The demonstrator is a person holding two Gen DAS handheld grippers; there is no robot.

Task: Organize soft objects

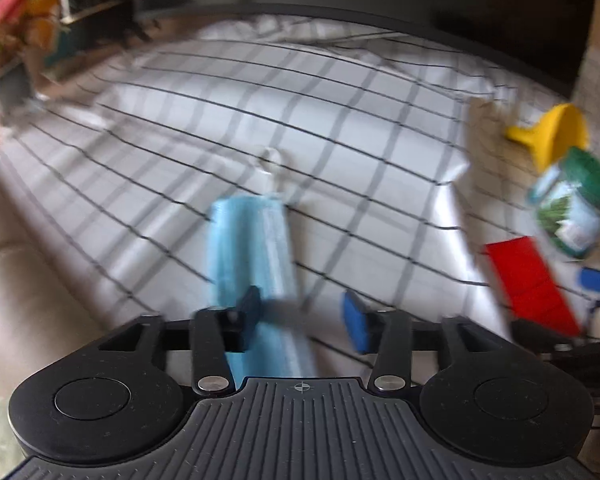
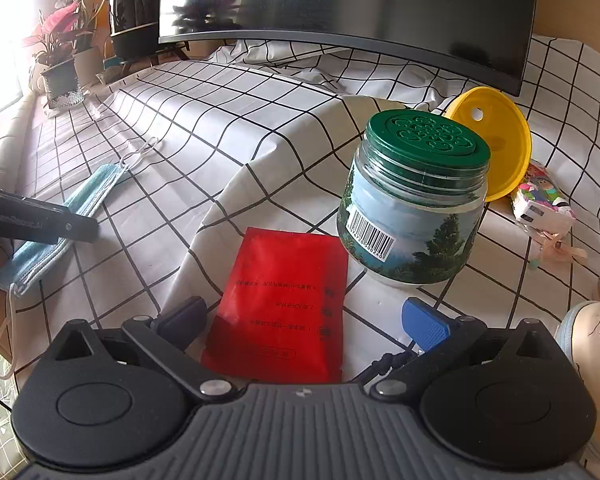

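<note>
The jar (image 2: pixel 412 200) bears a barcode label; its digits are too small to read. The red packet (image 2: pixel 280 304) carries printed lines, illegible here.

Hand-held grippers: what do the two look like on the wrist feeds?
Both match. The left hand-held gripper and right hand-held gripper have a grey ribbed body, two round black housings, black linkage arms with silver rivets, and blue ribbed pads. A small crosshair mark sits at the body's centre. No sleeves or hands show.
</note>
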